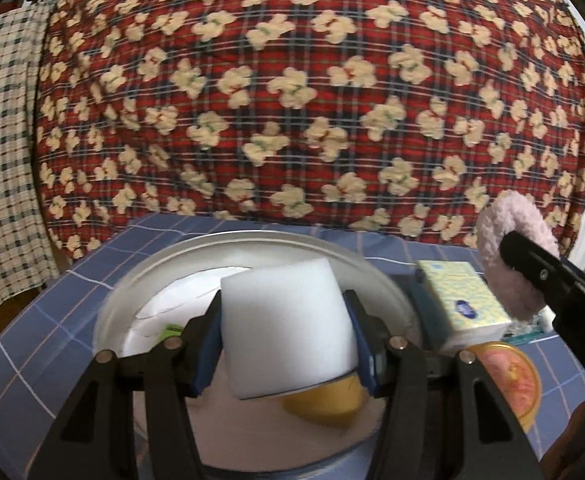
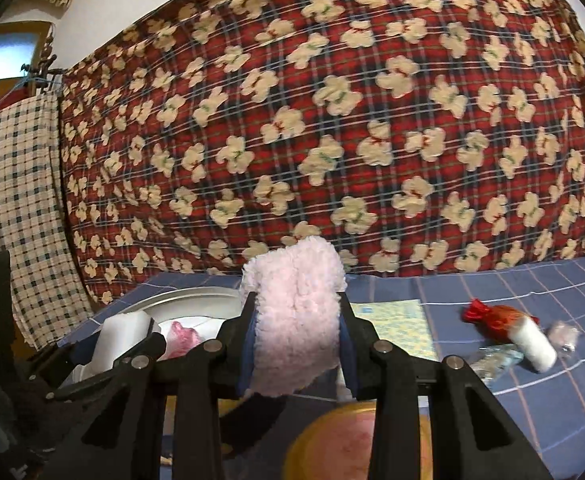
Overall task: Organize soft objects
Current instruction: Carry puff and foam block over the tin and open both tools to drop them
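My left gripper (image 1: 286, 334) is shut on a white foam block (image 1: 286, 328) and holds it over a round metal tray (image 1: 252, 240) on the blue checked cloth. My right gripper (image 2: 297, 344) is shut on a fluffy pink cloth (image 2: 296, 312), held up just right of the tray; the pink cloth also shows in the left wrist view (image 1: 508, 256). The white block also shows in the right wrist view (image 2: 120, 336), with a pink item (image 2: 182, 338) in the tray beside it. A yellow item (image 1: 324, 404) lies under the block.
A pale yellow tissue pack (image 1: 460, 300) and a round gold-rimmed tin (image 1: 508, 380) sit right of the tray. A red-and-white soft item (image 2: 520, 332) and clear wrappers (image 2: 492, 358) lie farther right. A red bear-print blanket (image 1: 312, 100) hangs behind.
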{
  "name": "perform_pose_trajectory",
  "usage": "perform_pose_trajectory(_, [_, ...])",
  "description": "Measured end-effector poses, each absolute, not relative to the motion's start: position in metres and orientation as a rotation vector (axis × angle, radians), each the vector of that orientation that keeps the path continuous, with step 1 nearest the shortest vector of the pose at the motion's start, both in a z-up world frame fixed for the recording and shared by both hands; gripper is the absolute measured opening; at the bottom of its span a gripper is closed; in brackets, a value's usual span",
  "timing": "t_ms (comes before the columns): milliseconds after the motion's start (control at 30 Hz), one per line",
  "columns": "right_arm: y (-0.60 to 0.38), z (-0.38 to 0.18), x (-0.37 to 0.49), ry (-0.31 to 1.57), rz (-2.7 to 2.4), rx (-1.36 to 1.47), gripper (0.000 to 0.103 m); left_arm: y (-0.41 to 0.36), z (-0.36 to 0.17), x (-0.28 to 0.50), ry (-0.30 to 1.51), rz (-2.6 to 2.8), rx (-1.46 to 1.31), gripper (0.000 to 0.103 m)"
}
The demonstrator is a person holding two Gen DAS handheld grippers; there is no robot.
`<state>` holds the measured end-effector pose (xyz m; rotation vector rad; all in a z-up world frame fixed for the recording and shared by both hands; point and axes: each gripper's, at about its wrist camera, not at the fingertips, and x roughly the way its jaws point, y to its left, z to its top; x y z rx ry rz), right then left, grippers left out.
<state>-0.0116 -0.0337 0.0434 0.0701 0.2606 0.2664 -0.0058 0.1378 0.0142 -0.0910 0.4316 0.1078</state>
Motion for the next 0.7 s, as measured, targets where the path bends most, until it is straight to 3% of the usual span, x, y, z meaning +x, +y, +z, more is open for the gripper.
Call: perform_pose_trajectory(700, [0.035,0.024,0.041,0.365,0.306,0.048,0.038,0.18,-0.007,0.009,0.476,0.257,-0.084,0.055])
